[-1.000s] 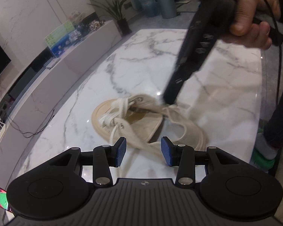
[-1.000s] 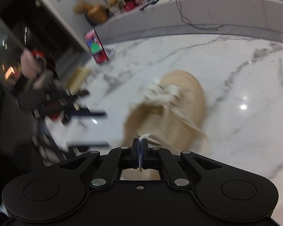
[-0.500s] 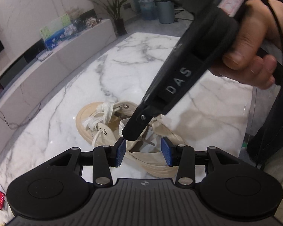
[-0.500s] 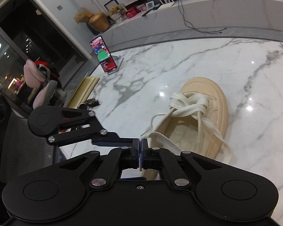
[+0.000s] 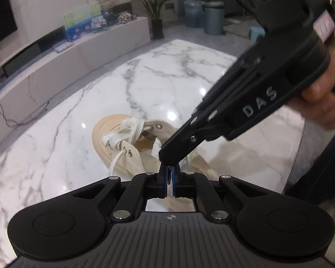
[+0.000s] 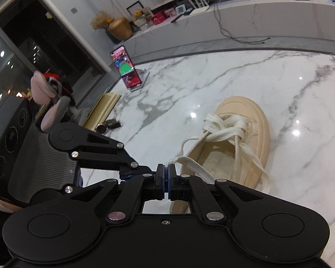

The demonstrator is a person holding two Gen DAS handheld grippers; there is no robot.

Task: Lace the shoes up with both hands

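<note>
**Both hand-held grippers pinched together over the shoe**

On the left we've got the left hand-held gripper (image 5: 169, 174), its blue-padded fingers drawn together with only a thin slit between them; we can't tell whether any lace is caught in there, since the other tool's tip covers that spot. The beige canvas lace-up shoe (image 5: 131, 143) sits on the white grey-veined marble desk (image 5: 163, 76), just past the fingertips, partly laced near the toe. Moving right, the right hand-held gripper (image 6: 166, 174) is clamped on the flat white shoelace (image 6: 195, 167), which runs from its tips back to the eyelets. In that view the left tool's tip is touching it from the side.
</note>
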